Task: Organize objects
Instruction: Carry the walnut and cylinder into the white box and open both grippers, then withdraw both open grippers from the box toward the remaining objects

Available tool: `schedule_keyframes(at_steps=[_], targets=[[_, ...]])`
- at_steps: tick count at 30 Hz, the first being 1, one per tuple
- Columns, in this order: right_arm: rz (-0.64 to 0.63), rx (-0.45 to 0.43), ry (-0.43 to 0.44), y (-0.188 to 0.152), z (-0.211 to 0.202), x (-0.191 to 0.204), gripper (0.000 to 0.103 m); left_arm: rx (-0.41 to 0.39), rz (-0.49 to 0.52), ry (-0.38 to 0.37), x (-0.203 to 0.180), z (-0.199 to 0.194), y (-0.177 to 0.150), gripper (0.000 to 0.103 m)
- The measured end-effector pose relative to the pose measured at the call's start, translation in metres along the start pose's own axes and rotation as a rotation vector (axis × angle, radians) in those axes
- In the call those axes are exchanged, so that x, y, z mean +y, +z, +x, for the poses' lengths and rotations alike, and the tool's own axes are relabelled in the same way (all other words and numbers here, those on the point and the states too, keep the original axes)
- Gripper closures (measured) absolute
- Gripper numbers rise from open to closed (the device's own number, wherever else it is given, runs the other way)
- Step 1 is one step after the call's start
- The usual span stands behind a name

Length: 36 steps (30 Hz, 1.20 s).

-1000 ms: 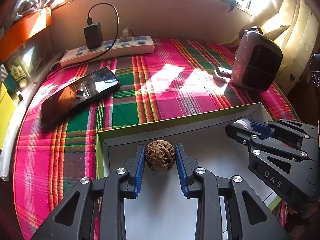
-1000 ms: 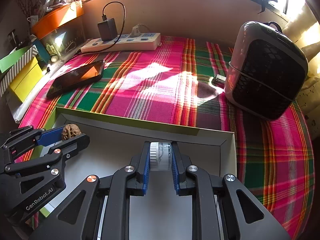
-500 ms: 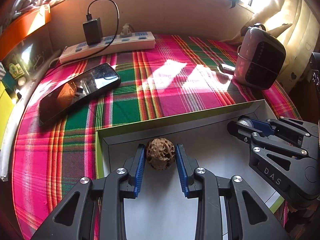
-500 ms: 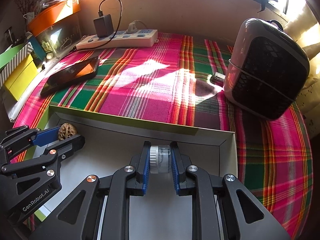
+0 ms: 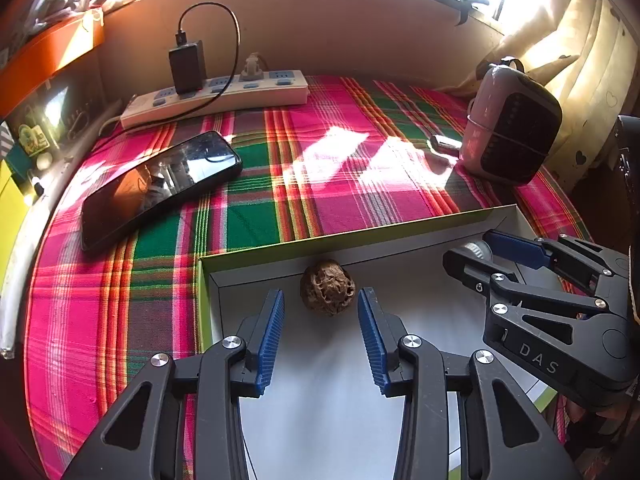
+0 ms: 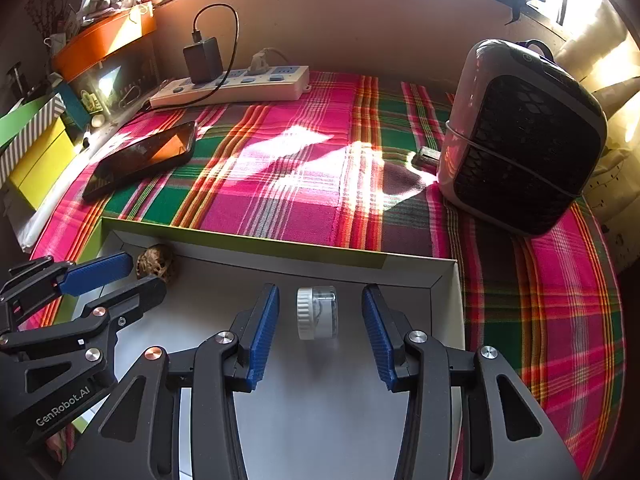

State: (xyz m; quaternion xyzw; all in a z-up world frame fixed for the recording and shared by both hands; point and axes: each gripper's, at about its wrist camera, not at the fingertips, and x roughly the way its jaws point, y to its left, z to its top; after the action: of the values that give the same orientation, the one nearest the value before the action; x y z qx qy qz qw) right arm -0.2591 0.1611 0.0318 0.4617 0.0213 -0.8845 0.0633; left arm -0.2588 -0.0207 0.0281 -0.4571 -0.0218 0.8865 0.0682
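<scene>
Jaws opening, walnut (image 5: 327, 293) btwn, untouched

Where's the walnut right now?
The walnut lies in the white box, at its far left corner, loose between the left gripper's opening jaws.
</scene>
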Motion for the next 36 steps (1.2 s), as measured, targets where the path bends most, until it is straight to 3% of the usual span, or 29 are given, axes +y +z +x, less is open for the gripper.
schedule_keyframes(at_steps=[5,36], targets=[[0.009,-0.021,0.005,-0.004,-0.011,-0.002,0.054,-0.024,0.008,0.008,-0.002,-0.011,-0.004,0.064],[0.010,-0.163,-0.025,-0.061,-0.091,0.007,0.053,-0.105,-0.007,0.049,-0.010,-0.075,-0.059,0.064]])
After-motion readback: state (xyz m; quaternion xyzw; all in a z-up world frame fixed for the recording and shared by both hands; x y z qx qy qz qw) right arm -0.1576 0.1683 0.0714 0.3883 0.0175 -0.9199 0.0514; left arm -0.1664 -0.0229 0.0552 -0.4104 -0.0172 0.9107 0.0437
